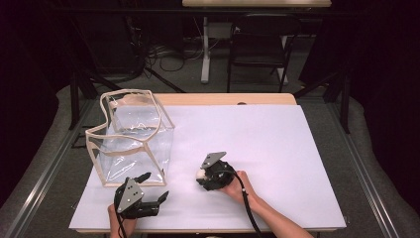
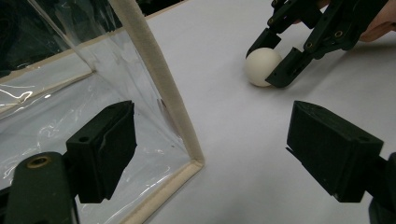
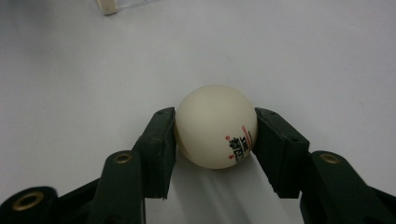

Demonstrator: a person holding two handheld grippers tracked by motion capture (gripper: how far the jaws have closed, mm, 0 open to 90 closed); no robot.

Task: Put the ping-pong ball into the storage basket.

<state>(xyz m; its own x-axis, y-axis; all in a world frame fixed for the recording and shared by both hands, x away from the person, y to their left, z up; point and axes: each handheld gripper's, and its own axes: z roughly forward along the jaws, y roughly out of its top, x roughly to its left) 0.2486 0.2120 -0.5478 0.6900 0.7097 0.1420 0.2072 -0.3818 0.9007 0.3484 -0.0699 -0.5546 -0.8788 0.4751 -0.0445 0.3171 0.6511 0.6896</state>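
Right gripper view gives us one cream table-tennis ball (image 3: 215,133), with small red and black print on its lower right side, sitting on the white table cover (image 3: 303,56). We see the right gripper (image 3: 215,151) with a black jaw pressed against each side of the ball, so it is clamped on it. We count one ball, one bag and two grippers.

From the high view we place the ball (image 1: 200,174) near the front middle of the cover, at the tip of the right gripper (image 1: 202,176), which points left toward the bag. The right hand (image 1: 236,186) wraps the gripper body from behind, forearm coming in from the lower right, cable trailing along it.

Well to the left stands one clear plastic bag (image 1: 131,139) with cream piping, its mouth open at the top. Our left gripper (image 1: 154,187) lies just in front of the bag's near corner, jaws spread wide with nothing between them. In the left gripper view one jaw sits before the bag's clear wall (image 2: 56,102), the other over bare cover, the ball (image 2: 263,66) beyond.
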